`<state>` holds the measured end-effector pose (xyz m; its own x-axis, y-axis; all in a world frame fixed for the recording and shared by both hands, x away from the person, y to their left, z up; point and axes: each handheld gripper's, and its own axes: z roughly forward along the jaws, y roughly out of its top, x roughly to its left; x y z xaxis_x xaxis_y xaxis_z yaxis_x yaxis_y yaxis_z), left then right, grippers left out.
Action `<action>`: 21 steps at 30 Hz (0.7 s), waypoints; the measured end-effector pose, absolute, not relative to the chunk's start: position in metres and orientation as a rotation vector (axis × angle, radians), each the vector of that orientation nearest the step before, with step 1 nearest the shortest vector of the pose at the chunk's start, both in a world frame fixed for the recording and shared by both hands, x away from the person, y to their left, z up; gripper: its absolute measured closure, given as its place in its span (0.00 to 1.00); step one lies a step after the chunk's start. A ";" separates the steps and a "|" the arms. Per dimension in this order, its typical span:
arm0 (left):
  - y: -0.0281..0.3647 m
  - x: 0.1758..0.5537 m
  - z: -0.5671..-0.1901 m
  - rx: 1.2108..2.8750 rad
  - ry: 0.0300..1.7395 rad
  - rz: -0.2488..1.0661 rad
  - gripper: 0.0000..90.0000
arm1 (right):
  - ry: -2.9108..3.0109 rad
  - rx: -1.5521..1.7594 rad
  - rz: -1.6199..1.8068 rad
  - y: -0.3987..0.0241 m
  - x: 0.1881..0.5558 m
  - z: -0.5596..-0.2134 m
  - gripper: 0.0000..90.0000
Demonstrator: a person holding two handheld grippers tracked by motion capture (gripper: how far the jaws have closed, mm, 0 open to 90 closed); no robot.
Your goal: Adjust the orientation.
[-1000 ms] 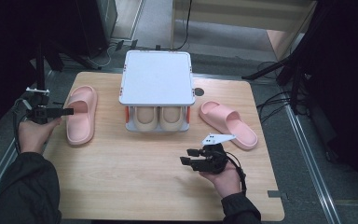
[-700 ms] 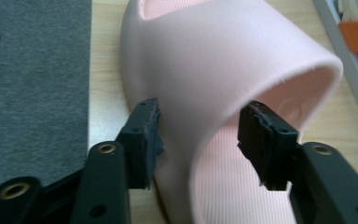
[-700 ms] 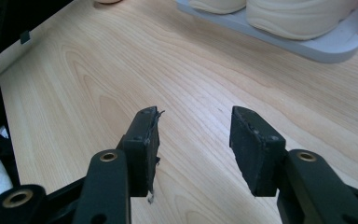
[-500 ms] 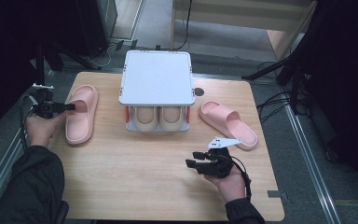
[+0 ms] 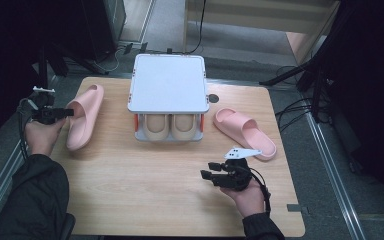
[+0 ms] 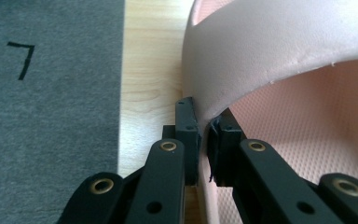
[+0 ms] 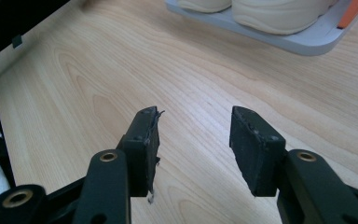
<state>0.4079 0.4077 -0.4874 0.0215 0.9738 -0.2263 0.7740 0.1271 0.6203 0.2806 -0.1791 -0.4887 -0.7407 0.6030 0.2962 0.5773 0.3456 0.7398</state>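
One pink foam slipper [image 5: 84, 116] is being gripped at the left edge of the wooden worktop [image 5: 145, 200].
The left tongs [image 6: 204, 135] have just been closing and are pinching the slipper's side wall, probably to lift it toward the white two-level shoe rack [image 5: 167, 82]. The right tongs [image 7: 193, 140] are waiting open and empty over bare wood, near the second pink slipper [image 5: 245, 132].
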 end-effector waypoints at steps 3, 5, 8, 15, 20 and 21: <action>0.402 0.403 -0.479 1.692 1.768 0.399 0.93 | 2.537 1.123 1.404 -0.180 0.282 -0.486 0.59; 0.396 0.401 -0.473 1.707 1.752 0.387 0.93 | 2.534 1.116 1.407 -0.180 0.283 -0.484 0.59; 0.389 0.397 -0.467 1.729 1.736 0.367 0.93 | 2.527 1.108 1.420 -0.180 0.285 -0.482 0.59; 0.377 0.376 -0.456 1.767 1.706 0.351 0.93 | 2.532 1.067 1.440 -0.177 0.290 -0.476 0.58; 0.372 0.353 -0.450 1.806 1.678 0.344 0.93 | 2.539 1.042 1.450 -0.173 0.294 -0.472 0.58; 0.370 0.348 -0.450 1.811 1.673 0.342 0.93 | 2.543 1.043 1.448 -0.173 0.295 -0.471 0.58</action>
<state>0.3482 0.3699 -0.4497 0.1553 0.9611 -0.2286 0.7942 0.0162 0.6074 0.2949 -0.1725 -0.4715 -0.7741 0.5656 0.2844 0.5332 0.3403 0.7745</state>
